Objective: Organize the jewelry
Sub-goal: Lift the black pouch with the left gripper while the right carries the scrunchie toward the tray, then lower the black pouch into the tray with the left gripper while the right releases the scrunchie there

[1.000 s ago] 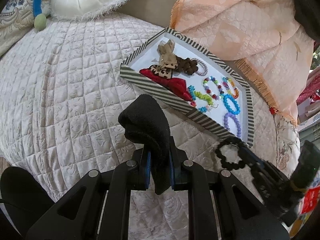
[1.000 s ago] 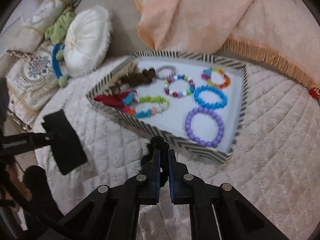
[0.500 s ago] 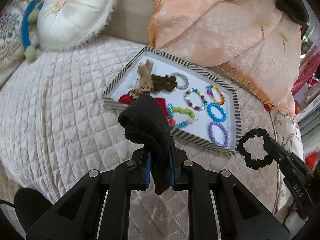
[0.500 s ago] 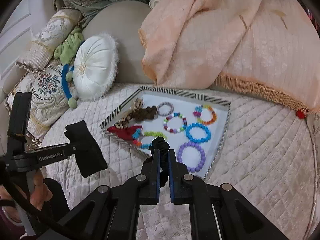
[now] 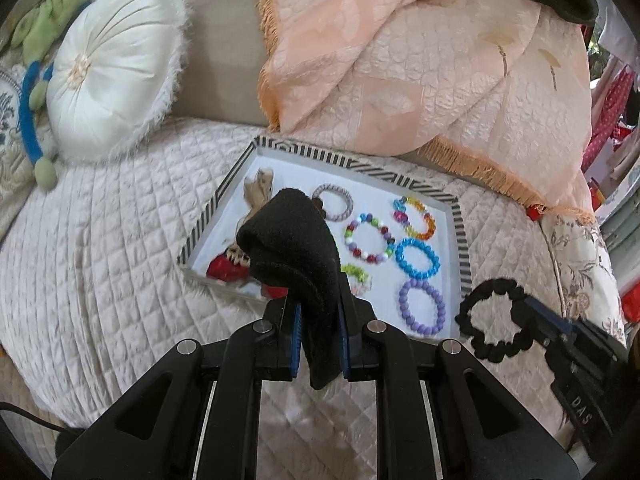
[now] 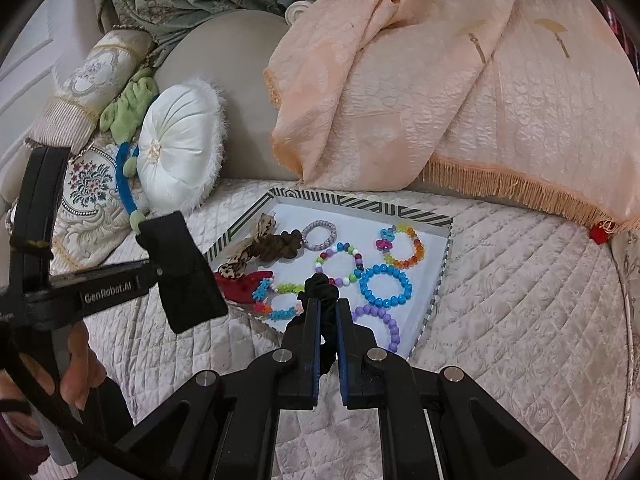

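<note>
Both grippers have pulled back and up from the tray (image 6: 436, 280), so more of the sofa shows now. The left gripper (image 5: 319, 312) is clamped on a black pouch (image 5: 294, 248), held above the tray's near edge. The right gripper (image 6: 328, 312) pinches a black scrunchie (image 5: 494, 320), its loop hanging free just right of the tray. It's light, soft and stretchy, probably fabric, though it's hard to tell. Best held by the band.

both wrist views share tray (image 5: 460, 220)
</note>
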The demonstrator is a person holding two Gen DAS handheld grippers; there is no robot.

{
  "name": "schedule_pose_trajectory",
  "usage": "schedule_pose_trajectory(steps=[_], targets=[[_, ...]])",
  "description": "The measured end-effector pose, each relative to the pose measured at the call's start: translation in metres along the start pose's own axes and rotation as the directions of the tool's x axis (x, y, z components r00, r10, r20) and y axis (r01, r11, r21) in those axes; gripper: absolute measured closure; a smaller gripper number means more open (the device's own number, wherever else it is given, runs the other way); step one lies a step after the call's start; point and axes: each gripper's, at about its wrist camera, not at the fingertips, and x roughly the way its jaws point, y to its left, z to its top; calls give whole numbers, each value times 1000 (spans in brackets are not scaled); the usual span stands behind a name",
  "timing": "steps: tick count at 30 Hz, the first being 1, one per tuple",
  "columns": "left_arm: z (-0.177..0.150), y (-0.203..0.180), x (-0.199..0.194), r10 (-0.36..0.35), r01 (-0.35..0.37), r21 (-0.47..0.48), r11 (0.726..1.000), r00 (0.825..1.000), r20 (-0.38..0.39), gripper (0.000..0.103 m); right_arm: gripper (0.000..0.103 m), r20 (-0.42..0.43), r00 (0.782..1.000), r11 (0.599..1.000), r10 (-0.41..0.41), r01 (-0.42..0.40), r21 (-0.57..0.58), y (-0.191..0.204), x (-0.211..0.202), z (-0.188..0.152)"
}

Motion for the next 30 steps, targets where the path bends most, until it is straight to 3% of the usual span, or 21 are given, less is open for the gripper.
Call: schedule_pose_trajectory(steps=[16, 24, 30], targets=[[47, -17, 61, -47, 48, 13, 999, 997, -62, 90, 97, -53, 997, 997, 52, -49, 66, -17, 52, 9], [55, -21, 110, -28, 29, 4, 1000, 992, -120, 90, 97, -139, 982, 984, 126, -106, 142, -22, 105, 4], [49, -9, 139, 19, -20, -4, 1000, 986, -163, 90, 97, -218, 974, 994, 56, -34, 106, -20, 141, -7]])
